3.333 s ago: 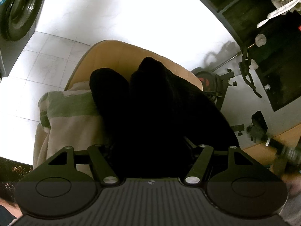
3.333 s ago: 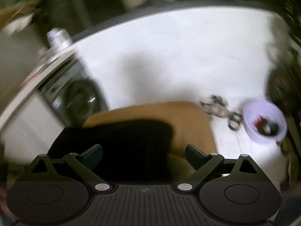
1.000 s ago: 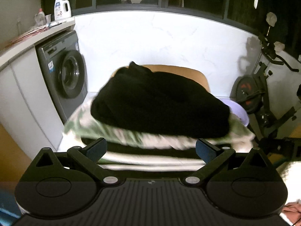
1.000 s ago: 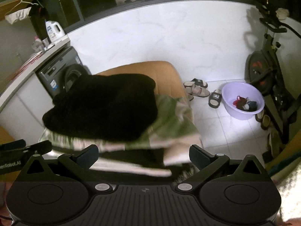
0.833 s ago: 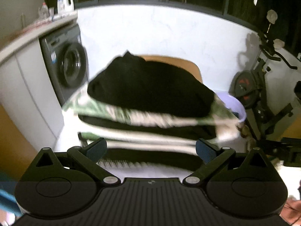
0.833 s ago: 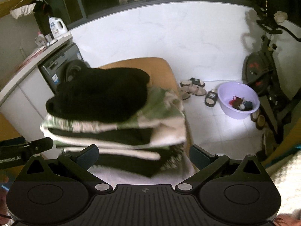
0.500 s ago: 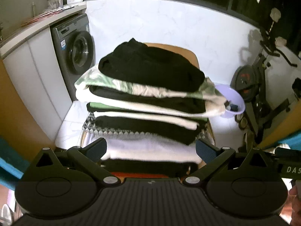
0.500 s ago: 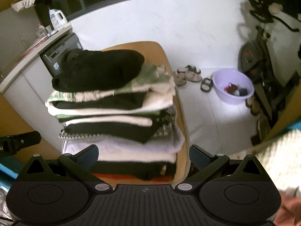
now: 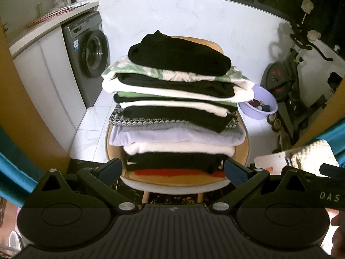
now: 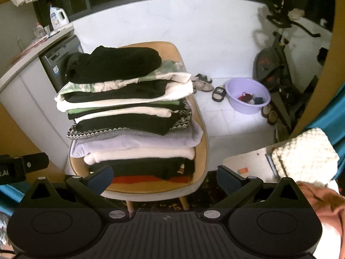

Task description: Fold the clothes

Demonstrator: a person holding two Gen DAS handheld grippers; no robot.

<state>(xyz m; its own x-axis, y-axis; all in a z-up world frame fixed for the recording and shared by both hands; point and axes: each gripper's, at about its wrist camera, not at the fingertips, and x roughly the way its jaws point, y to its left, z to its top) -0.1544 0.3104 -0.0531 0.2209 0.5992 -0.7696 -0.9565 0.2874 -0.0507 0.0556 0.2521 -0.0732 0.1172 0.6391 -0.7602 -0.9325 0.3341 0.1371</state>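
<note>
A tall stack of folded clothes [image 9: 174, 112] stands on a tan chair [image 9: 179, 181], with a folded black garment [image 9: 179, 54] on top. The stack also shows in the right wrist view [image 10: 131, 118], with the black garment [image 10: 114, 63] on top. My left gripper [image 9: 173, 170] is open and empty, pulled back in front of the chair at the level of the stack's bottom layers. My right gripper [image 10: 165, 176] is open and empty, also back from the chair's front edge [image 10: 151, 191].
A washing machine [image 9: 88, 51] stands left of the chair under a counter. A purple basin [image 10: 248, 95] and slippers [image 10: 203, 83] lie on the white tiled floor at the right. An exercise bike [image 10: 278, 60] is far right. A cream knit item [image 10: 304, 153] and rust cloth [image 10: 323, 202] lie near right.
Both grippers have let go of the black garment and drawn back and down from the stack. The whole stack and chair seat now show.
</note>
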